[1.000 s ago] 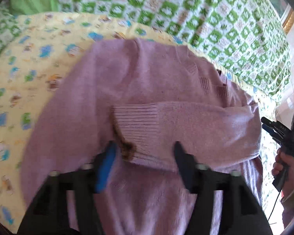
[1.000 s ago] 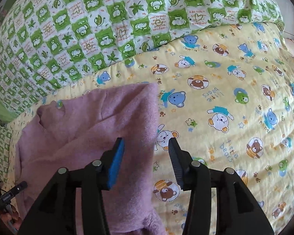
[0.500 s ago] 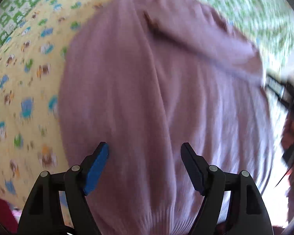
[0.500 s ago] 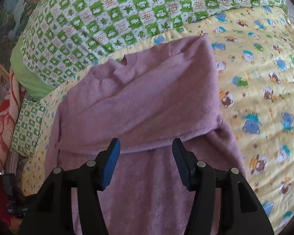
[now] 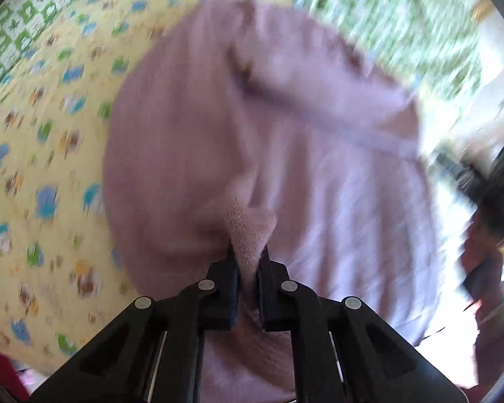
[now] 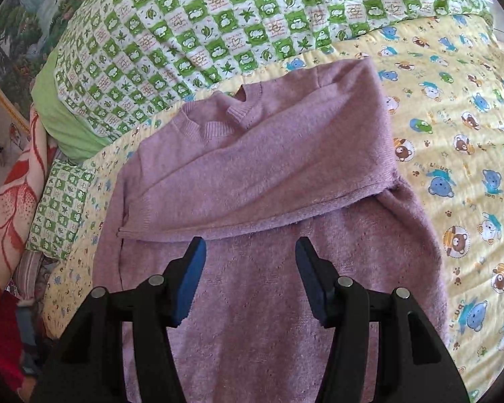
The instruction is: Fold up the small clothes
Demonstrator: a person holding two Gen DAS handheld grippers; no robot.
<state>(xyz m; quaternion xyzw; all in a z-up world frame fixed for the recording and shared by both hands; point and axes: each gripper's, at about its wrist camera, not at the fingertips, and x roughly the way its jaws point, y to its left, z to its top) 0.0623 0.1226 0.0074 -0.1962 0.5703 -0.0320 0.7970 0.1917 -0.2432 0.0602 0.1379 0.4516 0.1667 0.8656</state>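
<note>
A mauve knitted sweater (image 6: 268, 181) lies flat on the yellow bear-print bed cover (image 6: 453, 127), below the green checked quilt (image 6: 218, 20), with both sleeves folded across its chest. The left tongs (image 5: 247, 268) are clenched on a pinched ridge of the sweater's knit. The right tongs (image 6: 250, 268) hang released above its lower body, grasping nothing.

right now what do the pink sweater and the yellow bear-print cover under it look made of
Pink sweater: soft, fuzzy knit, likely wool or acrylic; ribbed collar, matte nap.
Yellow bear-print cover: thin printed woven cotton, it seems; smooth, matte, lightly puckered as if quilted.
</note>
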